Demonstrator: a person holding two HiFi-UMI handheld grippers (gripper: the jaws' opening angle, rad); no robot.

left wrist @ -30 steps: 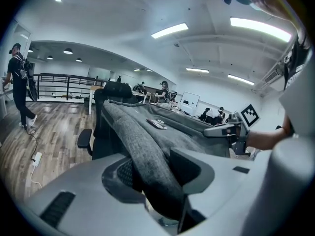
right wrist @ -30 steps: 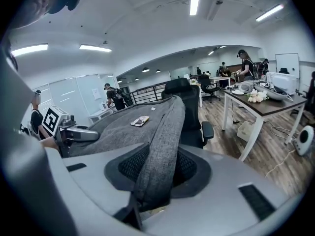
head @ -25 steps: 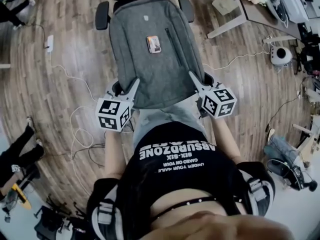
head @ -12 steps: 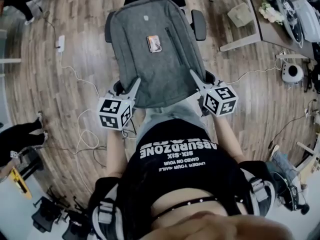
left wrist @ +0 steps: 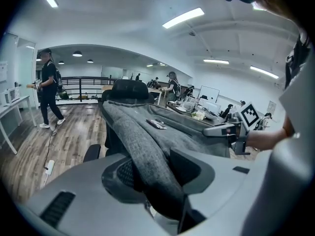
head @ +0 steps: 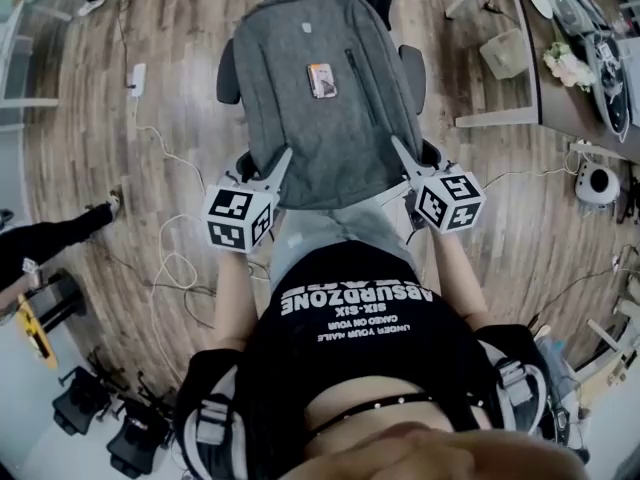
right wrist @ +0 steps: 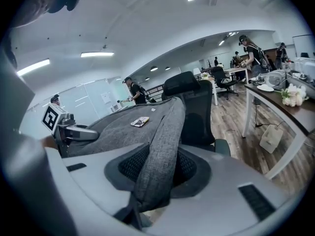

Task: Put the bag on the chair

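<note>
— Left claw point(head: 284, 156) and right claw point(head: 397, 145)?
— Each pinches a lower side of the bag point(head: 320, 98), held above the chair point(head: 228, 72).
— What's left?
— Probably settling it on the chair, then releasing.

Black short-sleeved T-shirt point(head: 350, 363), with white lettering point(head: 352, 301) that reads ABSURDZONE. Light grey garment point(head: 335, 236) below it. Black shoulder straps point(head: 205, 423) with grey buckles. Left gripper point(head: 284, 156) and right gripper point(head: 396, 144): pale grey, each bearing a white cube of black square markers.
</note>
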